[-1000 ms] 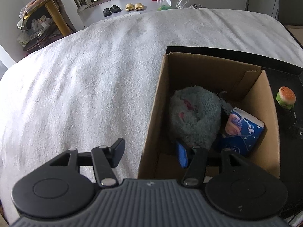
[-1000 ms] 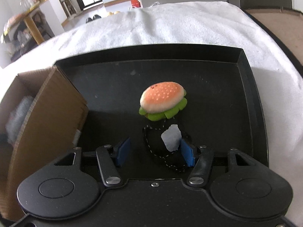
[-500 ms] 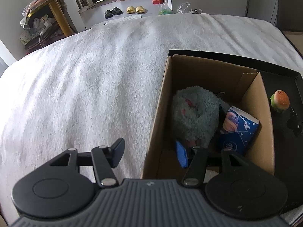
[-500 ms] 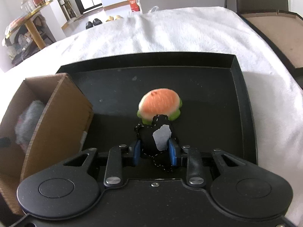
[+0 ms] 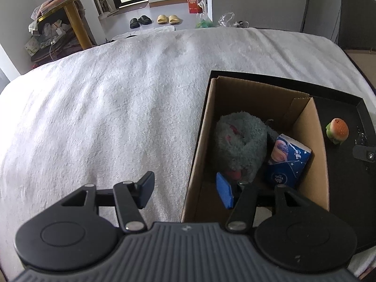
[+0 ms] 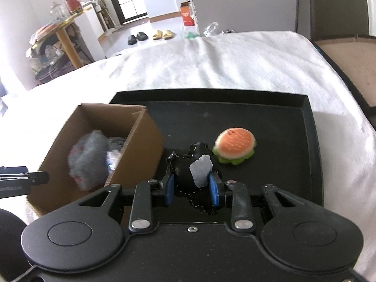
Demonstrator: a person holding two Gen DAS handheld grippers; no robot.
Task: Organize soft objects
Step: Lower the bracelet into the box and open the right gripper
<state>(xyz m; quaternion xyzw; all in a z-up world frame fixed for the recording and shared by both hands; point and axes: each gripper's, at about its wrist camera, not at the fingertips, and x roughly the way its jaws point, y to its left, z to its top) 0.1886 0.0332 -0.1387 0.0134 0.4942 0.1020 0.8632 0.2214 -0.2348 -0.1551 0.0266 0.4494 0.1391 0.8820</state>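
Beside the cardboard box on the black tray, the right gripper pinches a black stitched soft toy, while the left gripper straddles the box's wall with its fingers spread.

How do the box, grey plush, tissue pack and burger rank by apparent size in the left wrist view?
1. Box
2. Grey plush
3. Tissue pack
4. Burger; it sits outside the box on the black tray.

Home, slippers by doorway, cluttered table
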